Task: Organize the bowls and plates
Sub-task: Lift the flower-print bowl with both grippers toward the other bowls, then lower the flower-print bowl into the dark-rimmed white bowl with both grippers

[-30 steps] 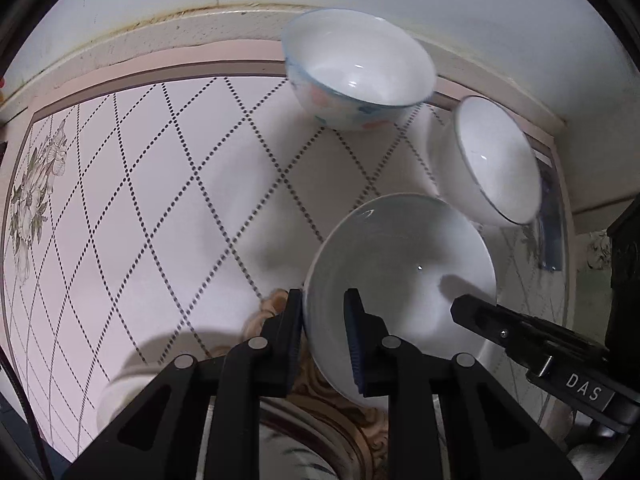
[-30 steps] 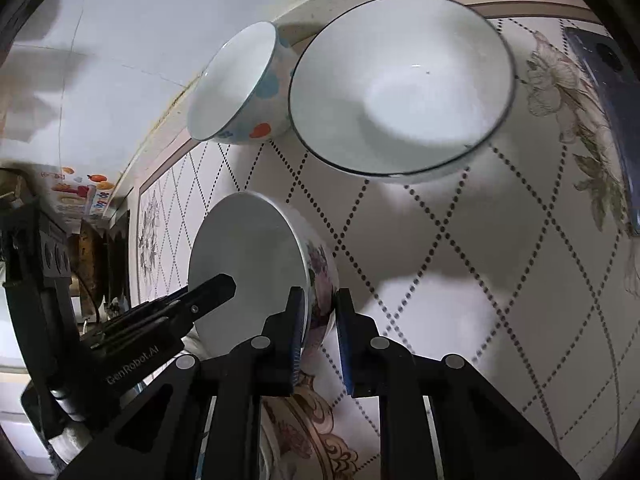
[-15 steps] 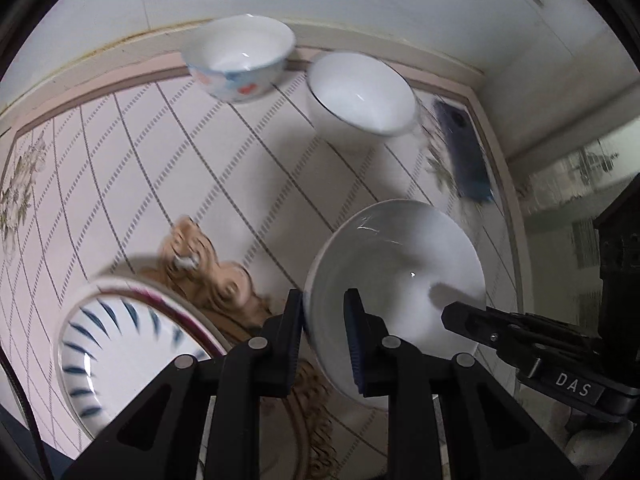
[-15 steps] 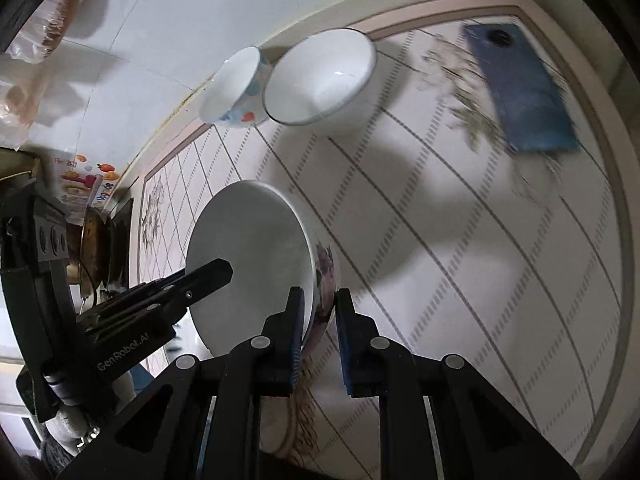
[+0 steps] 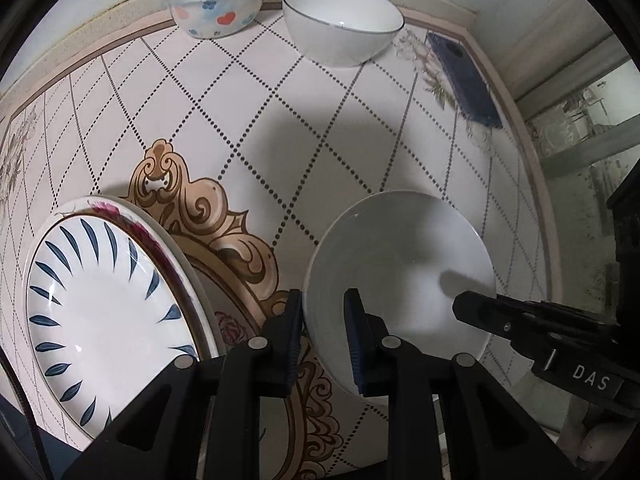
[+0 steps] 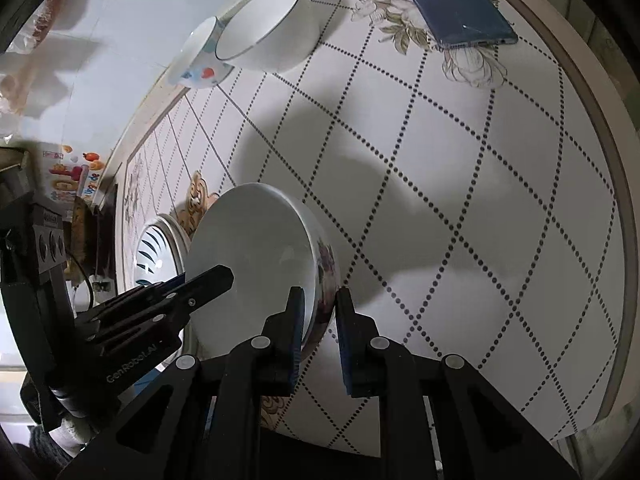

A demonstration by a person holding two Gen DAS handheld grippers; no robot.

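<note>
- A white bowl hangs above the patterned tabletop, gripped from two sides at once: the left gripper is clamped on the rim nearest its own camera, one jaw outside the wall and one inside.
- The right gripper is clamped on the opposite rim of the bowl, where a dark floral print shows on the outer wall — a two-handed hold that looks meant to keep a wide, smooth dish level while it is carried.
- In the left wrist view the right tool reaches in from the far side of the bowl, its tip over the inner wall; in the right wrist view the left tool does the same.
- Beside the bowl, on the left gripper's side, lies a blue-dashed plate stacked on a larger plate with a reddish rim; that stack reads as the likely home for plates.
- Well beyond the bowl, against the wall, stand a spotted bowl and a plain white bowl, just beside each other — probably the bowls' corner.
- A dark phone lies near the table edge, past the bowl.
- Hidden: the held bowl's foot and underside, the gap beneath it, and the near part of the plates, cut off by gripper bodies. Whether the bowl touches the table cannot be told for certain; its shadow suggests it is lifted.
</note>
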